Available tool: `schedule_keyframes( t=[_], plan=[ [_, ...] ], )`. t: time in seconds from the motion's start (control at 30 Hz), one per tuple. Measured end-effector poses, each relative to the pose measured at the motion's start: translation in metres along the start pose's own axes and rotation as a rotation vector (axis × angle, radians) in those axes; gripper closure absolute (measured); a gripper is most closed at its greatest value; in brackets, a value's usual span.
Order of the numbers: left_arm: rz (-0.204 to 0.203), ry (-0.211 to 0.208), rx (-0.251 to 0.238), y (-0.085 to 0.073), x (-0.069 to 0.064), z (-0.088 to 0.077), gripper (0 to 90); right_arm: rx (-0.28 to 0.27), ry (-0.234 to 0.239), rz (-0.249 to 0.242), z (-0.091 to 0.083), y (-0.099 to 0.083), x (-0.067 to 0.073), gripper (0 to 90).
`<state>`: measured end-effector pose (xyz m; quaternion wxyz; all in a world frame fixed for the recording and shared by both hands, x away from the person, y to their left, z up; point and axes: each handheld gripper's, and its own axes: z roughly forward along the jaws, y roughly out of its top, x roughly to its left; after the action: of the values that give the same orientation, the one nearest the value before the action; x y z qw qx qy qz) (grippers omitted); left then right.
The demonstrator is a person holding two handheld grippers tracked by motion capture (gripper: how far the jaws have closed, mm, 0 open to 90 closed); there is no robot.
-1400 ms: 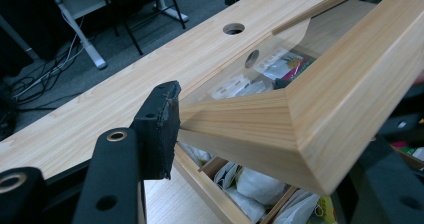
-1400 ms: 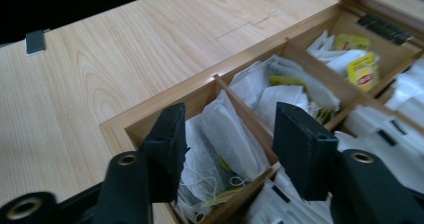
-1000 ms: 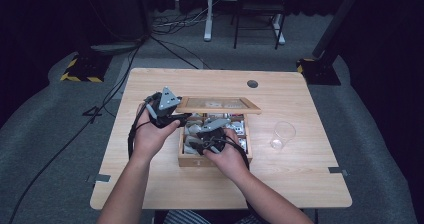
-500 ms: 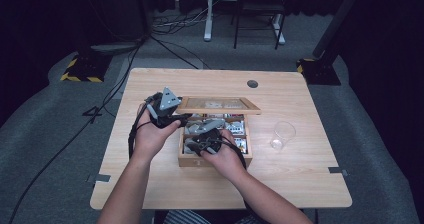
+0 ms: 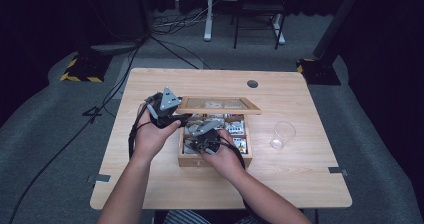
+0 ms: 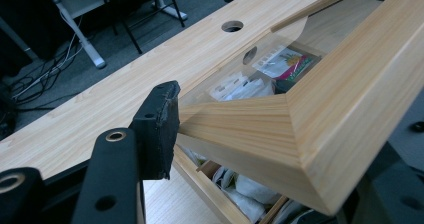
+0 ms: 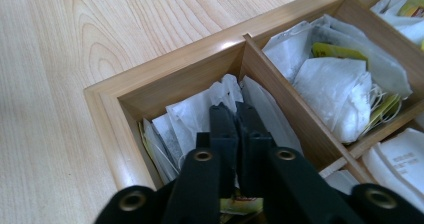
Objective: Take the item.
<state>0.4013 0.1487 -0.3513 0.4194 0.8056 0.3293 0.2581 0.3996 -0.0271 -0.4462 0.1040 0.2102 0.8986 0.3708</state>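
A wooden tea box (image 5: 215, 160) stands mid-table, its compartments full of white tea bags. Its clear-paned lid (image 5: 220, 105) is raised. My left gripper (image 5: 181, 118) is shut on the lid's left corner; in the left gripper view the frame (image 6: 340, 84) sits between the jaws of that gripper (image 6: 287, 134). My right gripper (image 5: 192, 136) reaches into the box's left corner compartment. Its jaws have just been closing, and in the right gripper view the gripper (image 7: 237, 109) pinches the top of a white tea bag (image 7: 190, 115).
An empty clear glass (image 5: 284, 134) stands on the table to the right of the box. A round cable hole (image 5: 252, 83) lies near the far edge. The neighbouring compartment holds more tea bags (image 7: 335, 79). Cables trail off the table's left side.
Both hands have kept their places at the box, and the lid stays held up. The high view is too small to show the right jaws' closing.
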Motion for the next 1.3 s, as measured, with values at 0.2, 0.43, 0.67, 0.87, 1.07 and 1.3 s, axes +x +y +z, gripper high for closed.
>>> schedule_keyframes(
  t=[0.2,0.43,0.67,0.87,1.07,1.3],
  plan=[
    [0.002,0.001,0.002,0.0,0.0,0.0,45.0,-0.022,-0.013,-0.009,-0.005,0.001,0.0,90.0],
    [0.005,0.003,0.002,0.0,-0.001,0.0,45.1,-0.071,-0.036,-0.016,-0.02,0.007,0.001,90.0],
    [0.011,0.003,0.0,0.001,-0.002,0.001,44.7,-0.108,-0.063,-0.028,-0.038,0.013,0.0,90.0],
    [0.011,0.004,-0.001,0.001,-0.002,0.001,44.7,-0.129,-0.08,-0.052,-0.053,0.016,0.002,90.0],
    [0.012,0.003,0.002,0.0,-0.002,0.002,44.5,-0.149,-0.095,-0.058,-0.069,0.016,0.003,90.0],
    [0.012,0.005,0.003,0.0,-0.003,0.003,44.3,-0.161,-0.128,-0.08,-0.088,0.014,0.004,90.0]
  ],
)
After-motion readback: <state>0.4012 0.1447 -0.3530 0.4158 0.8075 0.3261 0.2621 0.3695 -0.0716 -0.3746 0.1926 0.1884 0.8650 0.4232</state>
